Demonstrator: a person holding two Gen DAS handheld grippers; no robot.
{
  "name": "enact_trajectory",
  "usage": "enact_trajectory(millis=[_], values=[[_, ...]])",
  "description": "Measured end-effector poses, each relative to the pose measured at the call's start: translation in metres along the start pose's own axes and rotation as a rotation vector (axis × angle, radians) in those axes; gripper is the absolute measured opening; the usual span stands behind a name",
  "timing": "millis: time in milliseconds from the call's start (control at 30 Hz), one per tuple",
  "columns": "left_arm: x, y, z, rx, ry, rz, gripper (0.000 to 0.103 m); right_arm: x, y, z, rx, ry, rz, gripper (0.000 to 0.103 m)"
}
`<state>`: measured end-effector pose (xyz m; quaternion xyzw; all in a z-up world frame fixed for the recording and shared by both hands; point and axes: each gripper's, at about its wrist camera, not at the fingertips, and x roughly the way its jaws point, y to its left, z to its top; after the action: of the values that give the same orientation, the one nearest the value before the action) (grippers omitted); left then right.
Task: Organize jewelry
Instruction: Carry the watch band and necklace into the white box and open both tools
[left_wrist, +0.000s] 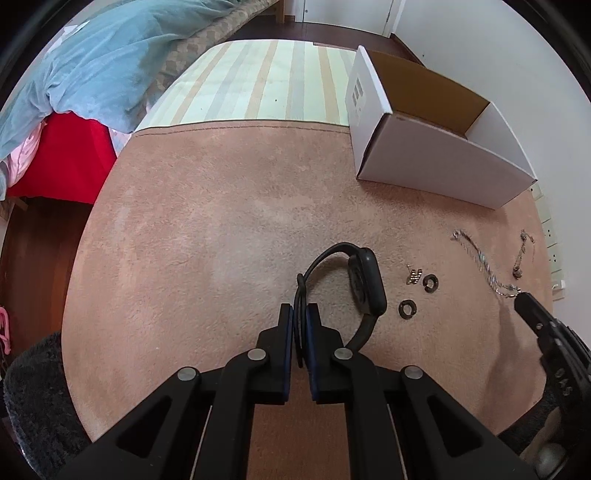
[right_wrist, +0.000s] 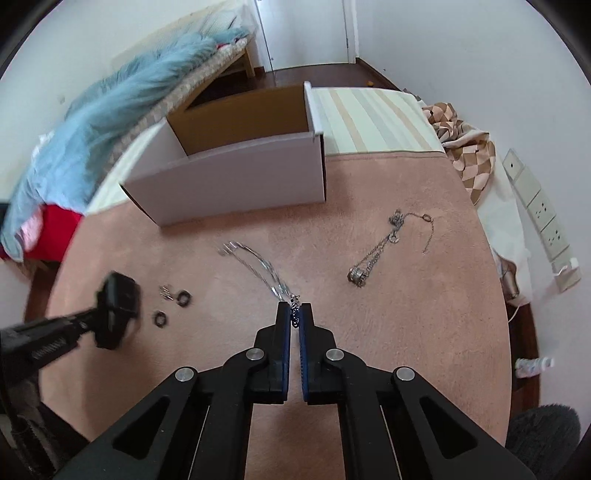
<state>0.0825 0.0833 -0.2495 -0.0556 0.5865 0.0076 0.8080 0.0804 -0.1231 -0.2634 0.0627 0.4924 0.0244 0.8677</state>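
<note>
Both grippers pinch jewelry off the pink blanket (left_wrist: 207, 229): left gripper (left_wrist: 299, 314) clamps a black watch's strap (left_wrist: 301, 291), right gripper (right_wrist: 294, 312) a silver chain (right_wrist: 258, 267), presumably bound for the open box (right_wrist: 236, 173) at eleven o'clock.

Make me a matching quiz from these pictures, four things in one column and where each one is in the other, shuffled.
Things:
1. black watch
2. silver chain
3. two dark rings
4. white box

Places:
A. strap clamped in the left tongs
B. open-topped, at the far carpet edge
C. end pinched in the right tongs
D. loose on the pink carpet

Pairs: 1-A, 2-C, 3-D, 4-B
</note>
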Motion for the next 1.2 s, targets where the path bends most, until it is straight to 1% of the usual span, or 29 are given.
enact_trajectory(millis=[233, 433, 600, 767, 833, 967, 1100, 1200], values=[[-0.022, -0.001, 0.007, -0.005, -0.039, -0.028, 0.004, -0.032, -0.001, 0.020, 0.036, -0.036, 0.064, 0.004], [-0.051, -0.003, 0.020, -0.009, -0.091, -0.063, 0.004, -0.064, 0.003, 0.049, 0.039, -0.091, 0.112, 0.004], [-0.078, -0.008, 0.045, 0.011, -0.143, -0.100, 0.004, -0.090, 0.009, 0.081, 0.025, -0.135, 0.155, 0.004], [-0.094, -0.018, 0.084, 0.034, -0.176, -0.140, 0.004, -0.107, 0.019, 0.122, -0.005, -0.178, 0.193, 0.004], [-0.096, -0.023, 0.098, 0.044, -0.181, -0.148, 0.004, -0.106, 0.025, 0.141, -0.027, -0.182, 0.199, 0.004], [-0.087, -0.035, 0.128, 0.072, -0.159, -0.160, 0.004, -0.085, 0.035, 0.178, -0.050, -0.140, 0.214, 0.004], [-0.060, -0.046, 0.154, 0.086, -0.079, -0.191, 0.005, -0.045, 0.036, 0.201, -0.048, -0.048, 0.206, 0.004], [-0.040, -0.055, 0.170, 0.100, -0.039, -0.185, 0.005, -0.017, 0.033, 0.211, -0.052, 0.000, 0.175, 0.004]])
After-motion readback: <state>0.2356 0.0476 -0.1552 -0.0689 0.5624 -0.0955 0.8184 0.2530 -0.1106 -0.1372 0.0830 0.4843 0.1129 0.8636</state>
